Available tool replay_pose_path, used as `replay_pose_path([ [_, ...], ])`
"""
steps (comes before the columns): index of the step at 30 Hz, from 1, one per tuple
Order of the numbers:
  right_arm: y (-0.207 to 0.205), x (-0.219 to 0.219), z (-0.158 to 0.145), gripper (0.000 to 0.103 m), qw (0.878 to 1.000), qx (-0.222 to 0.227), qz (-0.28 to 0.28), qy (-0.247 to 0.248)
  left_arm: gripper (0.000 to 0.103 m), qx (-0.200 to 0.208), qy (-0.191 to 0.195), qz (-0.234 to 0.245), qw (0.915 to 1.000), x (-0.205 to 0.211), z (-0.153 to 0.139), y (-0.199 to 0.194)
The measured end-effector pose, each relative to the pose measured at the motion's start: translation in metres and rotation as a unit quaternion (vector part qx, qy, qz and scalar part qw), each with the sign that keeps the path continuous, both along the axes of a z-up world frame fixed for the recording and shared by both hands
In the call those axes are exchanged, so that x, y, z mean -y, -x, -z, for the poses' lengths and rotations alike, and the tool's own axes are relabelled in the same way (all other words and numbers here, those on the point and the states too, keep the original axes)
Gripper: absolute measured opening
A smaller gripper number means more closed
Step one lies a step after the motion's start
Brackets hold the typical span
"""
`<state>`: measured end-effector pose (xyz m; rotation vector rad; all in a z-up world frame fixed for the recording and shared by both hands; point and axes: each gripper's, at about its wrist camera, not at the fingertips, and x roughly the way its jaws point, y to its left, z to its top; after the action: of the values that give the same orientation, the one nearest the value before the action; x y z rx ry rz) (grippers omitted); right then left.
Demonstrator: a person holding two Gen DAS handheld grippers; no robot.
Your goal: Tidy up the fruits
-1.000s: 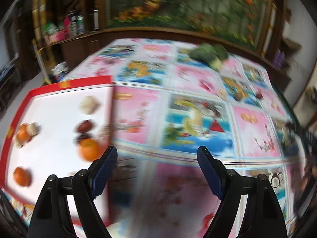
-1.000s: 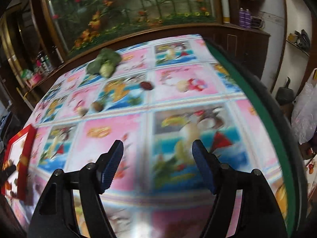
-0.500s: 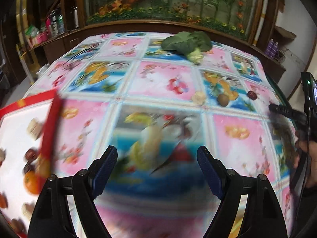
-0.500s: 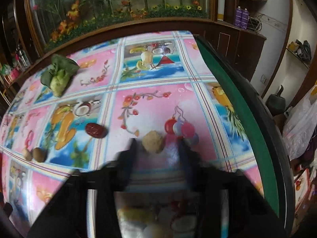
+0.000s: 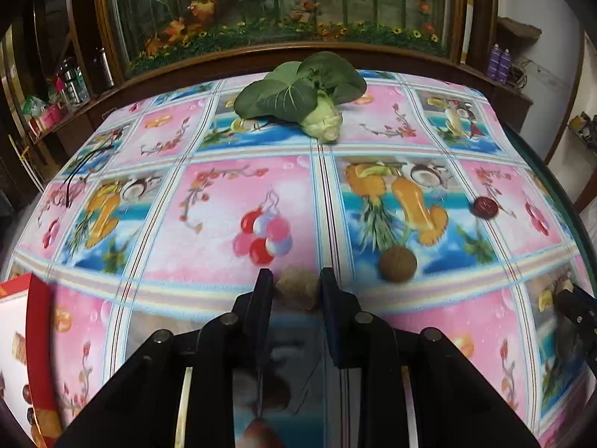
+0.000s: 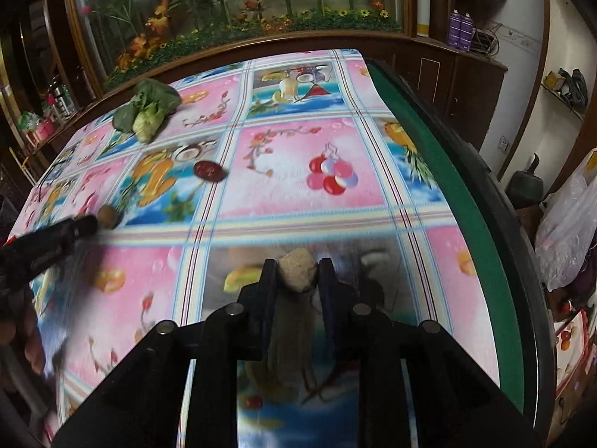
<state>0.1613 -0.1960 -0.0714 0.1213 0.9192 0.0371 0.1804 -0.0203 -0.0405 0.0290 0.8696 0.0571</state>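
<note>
In the left wrist view my left gripper (image 5: pixel 296 280) is closing around a tan, rough lump (image 5: pixel 297 291) that lies on the tablecloth, and the pads look to be touching its sides. A walnut (image 5: pixel 397 263) sits just right of it and a dark red date (image 5: pixel 485 207) farther right. In the right wrist view my right gripper (image 6: pixel 298 270) is shut on a beige rough lump (image 6: pixel 298 272), held low over the cloth. The date (image 6: pixel 209 170) and walnut (image 6: pixel 107 216) lie to its far left.
A leafy green vegetable (image 5: pixel 302 93) lies at the table's far side. A red-rimmed white tray (image 5: pixel 35 336) with fruit pieces is at the lower left. The table's green edge (image 6: pixel 447 171) runs down the right, with a plastic bag (image 6: pixel 571 235) beyond it. A wooden cabinet stands behind.
Both grippers stood open and have closed, each around a tan lump. The left swept right, away from the tray, toward the walnut. The right shifted onto its lump.
</note>
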Motion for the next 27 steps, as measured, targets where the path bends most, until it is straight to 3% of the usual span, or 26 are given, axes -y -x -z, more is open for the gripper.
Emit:
replay_pose_path([
  [14,0.069,-0.035,-0.026,0.023,0.999,0.031,-0.036,-0.021,0.025,0.008,0.024,0.013,0.9996,-0.022,-0.021,0.117],
  [27,0.13,-0.087,-0.037,0.024,0.996,0.046,-0.063,-0.03,0.025,0.012,0.053,0.021,0.9983,-0.032,-0.024,0.176],
])
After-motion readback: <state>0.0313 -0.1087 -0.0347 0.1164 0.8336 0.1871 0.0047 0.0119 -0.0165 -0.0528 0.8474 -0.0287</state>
